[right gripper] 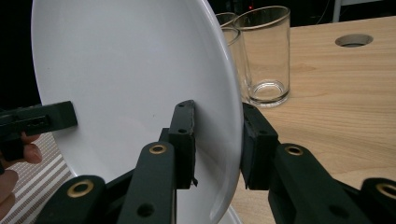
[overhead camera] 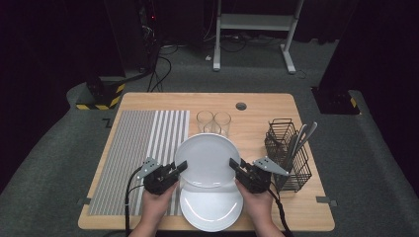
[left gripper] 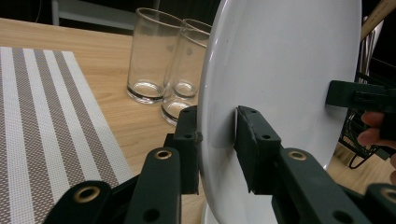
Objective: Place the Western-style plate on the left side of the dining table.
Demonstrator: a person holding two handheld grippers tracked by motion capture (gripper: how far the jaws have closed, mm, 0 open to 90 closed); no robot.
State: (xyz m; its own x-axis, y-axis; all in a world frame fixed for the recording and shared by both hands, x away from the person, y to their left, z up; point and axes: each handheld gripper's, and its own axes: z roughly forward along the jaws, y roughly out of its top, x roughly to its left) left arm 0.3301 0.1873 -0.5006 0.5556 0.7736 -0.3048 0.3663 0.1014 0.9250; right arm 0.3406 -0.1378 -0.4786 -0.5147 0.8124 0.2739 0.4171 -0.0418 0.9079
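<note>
Holding top plate (overhead camera: 207,158) by opposite rims above second plate (overhead camera: 210,210); left gripper (overhead camera: 179,169) and right gripper (overhead camera: 236,165) clamped on it. I judge it stiff, slick, breakable.

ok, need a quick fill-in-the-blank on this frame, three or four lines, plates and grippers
1. Both the left hand-held gripper and the right hand-held gripper are shut on the rim of the upper ____ plate.
2. A second plate lies on the table directly ____ the held one.
3. Behind the plates stand ____ clear glasses.
4. The cutlery stands in a black wire ____.

Missing words: white; under; two; basket
</note>
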